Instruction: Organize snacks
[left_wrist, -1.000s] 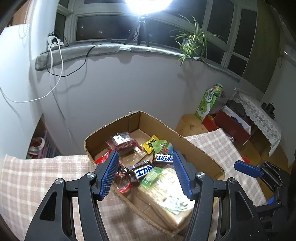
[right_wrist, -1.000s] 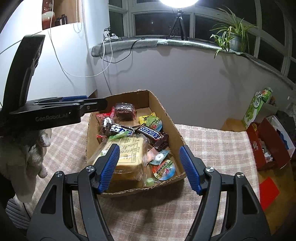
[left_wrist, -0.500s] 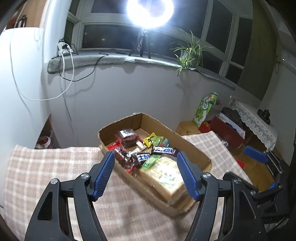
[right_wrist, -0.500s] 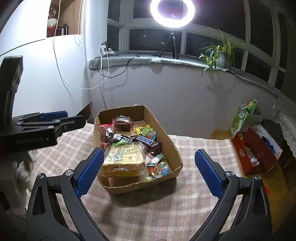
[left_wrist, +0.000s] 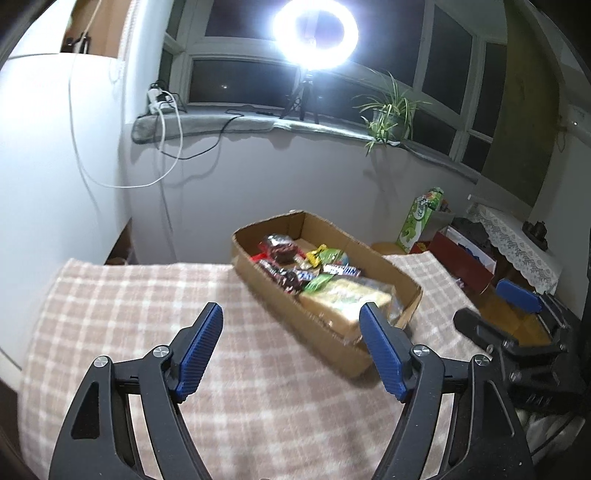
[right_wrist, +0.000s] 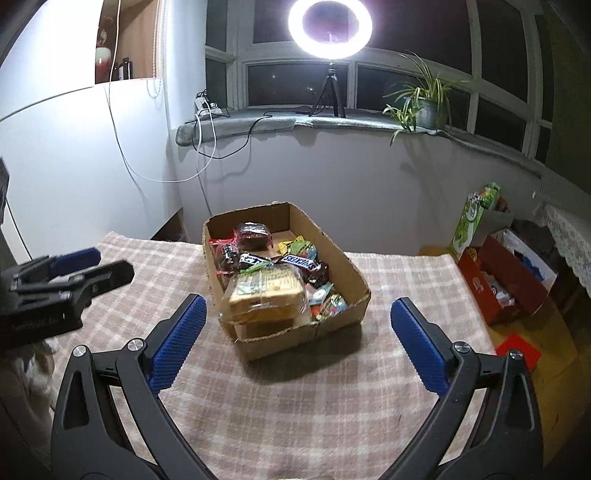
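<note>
- Cardboard box (right_wrist: 343, 266) of snacks (right_wrist: 273, 273) is sitting on the checked tabletop (right_wrist: 295, 398).
- Left gripper (left_wrist: 291, 349) is hovering before it, jaws opening, nothing between.
- Right gripper (right_wrist: 295, 343) jaws are gaping wide, empty.

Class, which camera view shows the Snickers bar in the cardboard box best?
The right wrist view: the Snickers bar lies unobstructed with its lettering readable. In the left wrist view it appears smaller and blurred, a strip among other snacks in the cardboard box.

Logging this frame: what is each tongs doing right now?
Left tongs: opening, nothing between the jaws.
Right tongs: open wide, holding nothing.
</note>
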